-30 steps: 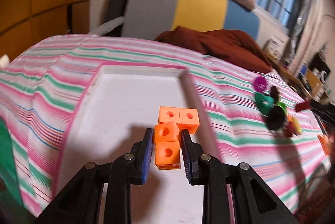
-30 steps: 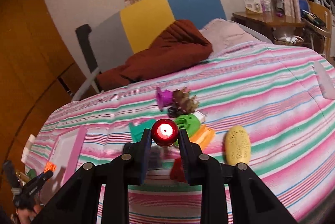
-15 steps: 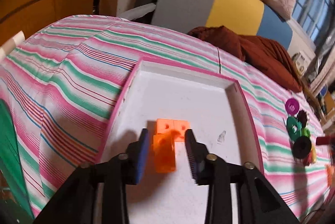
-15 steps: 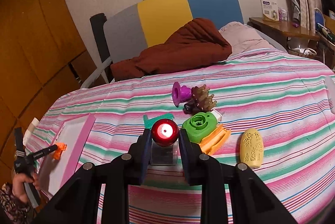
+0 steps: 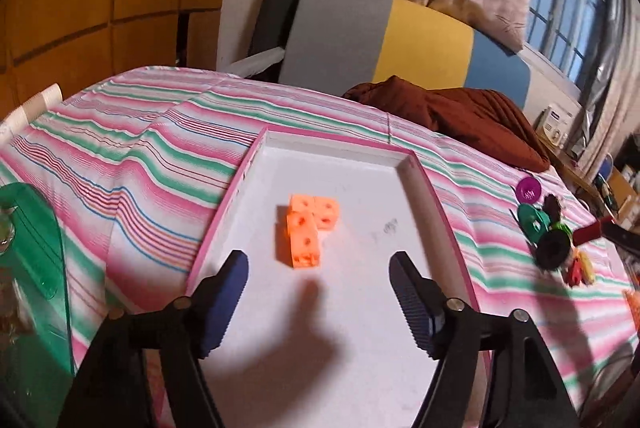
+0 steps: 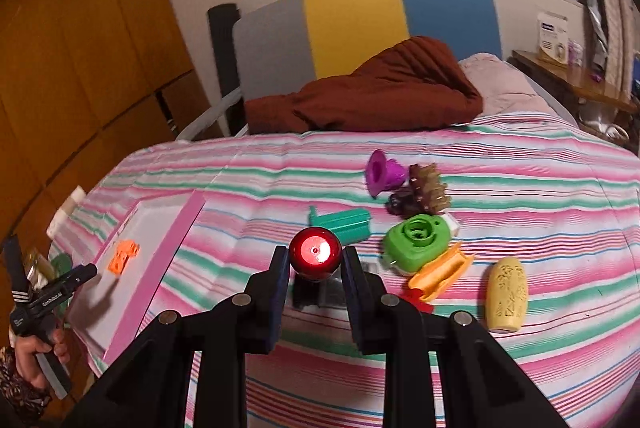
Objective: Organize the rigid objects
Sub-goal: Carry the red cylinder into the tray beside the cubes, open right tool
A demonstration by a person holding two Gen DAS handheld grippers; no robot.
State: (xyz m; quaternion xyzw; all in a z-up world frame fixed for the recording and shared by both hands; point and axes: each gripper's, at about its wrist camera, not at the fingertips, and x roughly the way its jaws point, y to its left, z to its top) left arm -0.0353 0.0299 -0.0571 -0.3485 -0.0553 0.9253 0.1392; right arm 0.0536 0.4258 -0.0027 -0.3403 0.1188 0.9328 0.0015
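Observation:
An orange block piece [image 5: 308,231] made of joined cubes lies in the white tray with a pink rim [image 5: 436,204]; it also shows in the right wrist view [image 6: 123,257]. My left gripper [image 5: 318,300] is open and empty, pulled back just short of the orange piece. My right gripper [image 6: 315,270] is shut on a red round-ended object [image 6: 315,253], held above the striped bedspread near the pile of toys. The tray [image 6: 160,264] lies to its left.
On the bedspread lie a teal piece [image 6: 344,226], a purple cone [image 6: 382,176], a brown spiky piece [image 6: 426,190], a green round case [image 6: 418,242], an orange holder [image 6: 440,274] and a yellow capsule [image 6: 506,294]. A green transparent object [image 5: 34,268] stands at the left edge. A brown blanket [image 6: 372,96] lies behind.
My left gripper opened, let go of the orange block piece in the tray and drew back. My right gripper kept its hold on the red object and shifted slightly.

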